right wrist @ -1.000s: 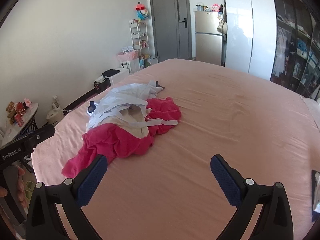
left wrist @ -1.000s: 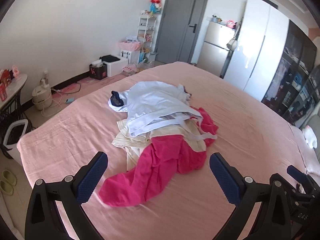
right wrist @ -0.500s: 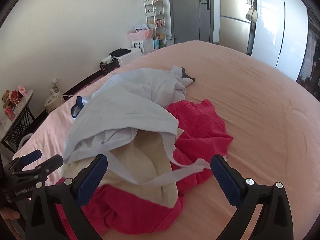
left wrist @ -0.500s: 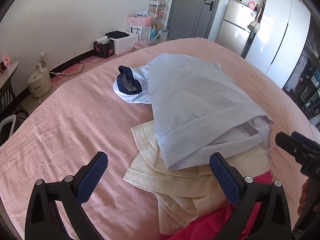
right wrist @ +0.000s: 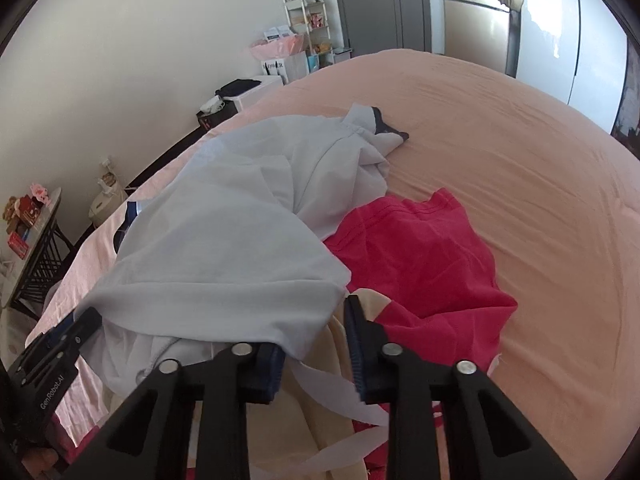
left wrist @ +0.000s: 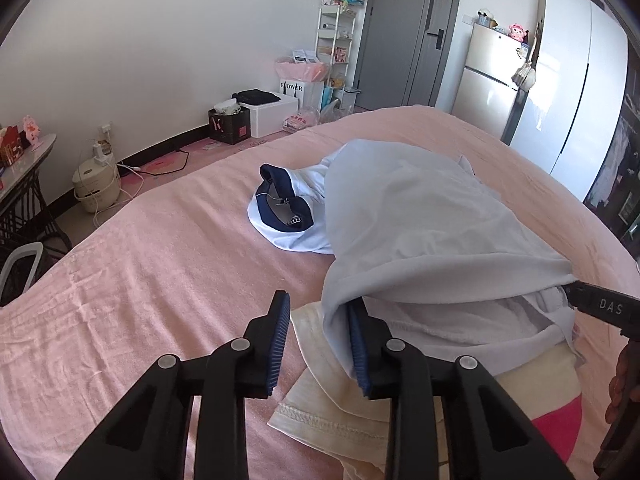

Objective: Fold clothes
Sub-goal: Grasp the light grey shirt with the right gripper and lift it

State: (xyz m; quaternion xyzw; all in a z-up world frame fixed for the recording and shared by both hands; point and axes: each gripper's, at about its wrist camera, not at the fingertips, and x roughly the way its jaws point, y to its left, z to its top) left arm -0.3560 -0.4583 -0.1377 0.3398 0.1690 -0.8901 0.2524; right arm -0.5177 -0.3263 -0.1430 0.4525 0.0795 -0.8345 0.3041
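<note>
A pile of clothes lies on the pink bed [left wrist: 160, 260]. On top is a pale blue-white garment [left wrist: 420, 232] with a navy collar [left wrist: 280, 200]. Under it are a cream garment [left wrist: 332, 412] and a red garment [right wrist: 420, 264]. My left gripper [left wrist: 318, 342] is at the pale garment's near left hem corner. Its jaws are narrowed, with a gap still showing, and the hem drapes over the right finger. My right gripper [right wrist: 316, 356] is at the hem's other end, also narrowed. The pale garment [right wrist: 224, 240] covers its left finger, and a white strip hangs in the gap.
Beyond the bed's left edge stand a rice cooker [left wrist: 96, 184], a side table [left wrist: 24, 160], boxes [left wrist: 264, 114] and a white shelf [left wrist: 336, 40]. A grey door [left wrist: 400, 32], a fridge [left wrist: 488, 72] and a wardrobe [left wrist: 560, 80] line the far wall. Bare pink sheet [right wrist: 520, 160] lies right of the pile.
Both grippers came down close to the pile, at either end of the pale garment's hem. Their jaws went from wide open to a narrow gap around that hem.
</note>
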